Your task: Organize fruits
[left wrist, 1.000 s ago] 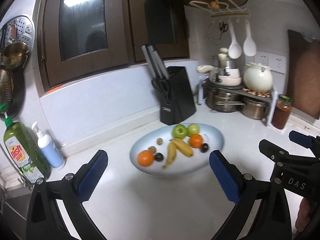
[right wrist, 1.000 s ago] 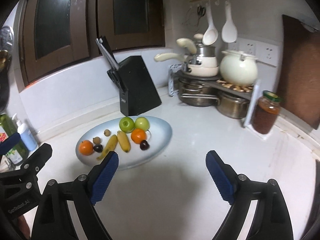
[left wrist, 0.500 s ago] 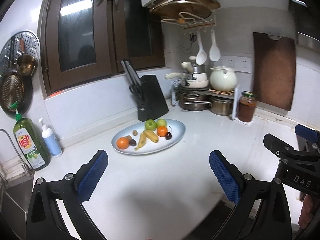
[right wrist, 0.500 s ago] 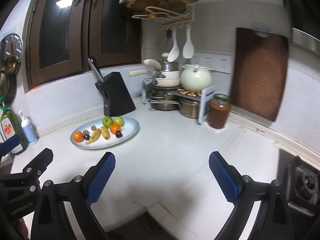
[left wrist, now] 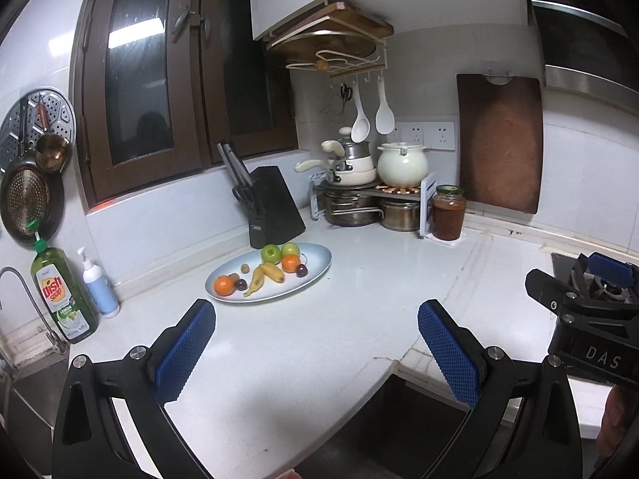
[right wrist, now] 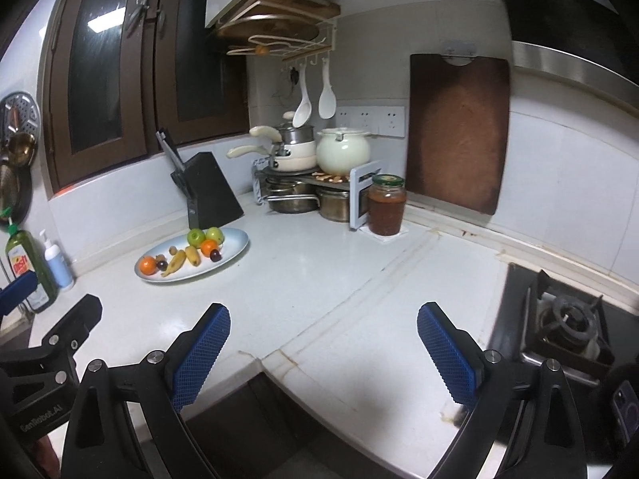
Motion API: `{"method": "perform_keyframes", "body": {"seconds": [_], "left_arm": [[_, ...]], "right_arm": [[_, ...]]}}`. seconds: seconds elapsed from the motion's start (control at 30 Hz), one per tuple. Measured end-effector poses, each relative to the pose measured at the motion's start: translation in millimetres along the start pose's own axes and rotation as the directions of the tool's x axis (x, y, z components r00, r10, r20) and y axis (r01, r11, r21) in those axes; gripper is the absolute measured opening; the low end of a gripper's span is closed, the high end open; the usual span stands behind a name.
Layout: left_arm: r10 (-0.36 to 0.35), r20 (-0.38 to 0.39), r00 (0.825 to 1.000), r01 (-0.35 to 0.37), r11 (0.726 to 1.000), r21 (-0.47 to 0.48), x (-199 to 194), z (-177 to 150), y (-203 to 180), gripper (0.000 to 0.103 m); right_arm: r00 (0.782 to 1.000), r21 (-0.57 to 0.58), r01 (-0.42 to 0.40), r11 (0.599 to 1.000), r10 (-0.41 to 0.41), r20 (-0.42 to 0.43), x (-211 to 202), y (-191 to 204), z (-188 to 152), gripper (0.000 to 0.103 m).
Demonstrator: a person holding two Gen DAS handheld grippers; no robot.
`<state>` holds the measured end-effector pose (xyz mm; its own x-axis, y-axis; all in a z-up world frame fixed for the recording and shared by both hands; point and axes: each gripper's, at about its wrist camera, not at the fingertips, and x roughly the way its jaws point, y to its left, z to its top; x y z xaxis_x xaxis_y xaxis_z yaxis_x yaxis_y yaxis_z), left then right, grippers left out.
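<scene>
2 grippers, left gripper (left wrist: 315, 353) and right gripper (right wrist: 323, 353), are hanging wide open, empty; bananas (left wrist: 265, 275) bruising easily, gripping mid-body seems safest.

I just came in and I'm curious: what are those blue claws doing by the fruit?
A person holds a claw in each hand over the counter. The left claw and right claw are both open and empty, and the right one's jaws have just been opening. The fruit, oranges, apples, bananas and some small pieces, lies on the plate near the knife block. Both claws are well short of the plate, touching nothing.
</scene>
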<state>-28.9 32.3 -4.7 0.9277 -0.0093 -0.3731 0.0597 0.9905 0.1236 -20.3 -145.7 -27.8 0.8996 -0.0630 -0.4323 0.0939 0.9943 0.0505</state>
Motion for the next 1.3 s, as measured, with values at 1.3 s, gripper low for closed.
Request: {"method": "perform_keyframes", "body": {"seconds": [1.3], "left_arm": [[-0.112,0.047,0.993,0.109,0.993,0.054,-54.6,-10.3,24.8,0.103]], "right_arm": [[0.988,0.039,0.134,0.990,-0.136,0.070,-88.5,25.5,-22.3,0.096]]}}
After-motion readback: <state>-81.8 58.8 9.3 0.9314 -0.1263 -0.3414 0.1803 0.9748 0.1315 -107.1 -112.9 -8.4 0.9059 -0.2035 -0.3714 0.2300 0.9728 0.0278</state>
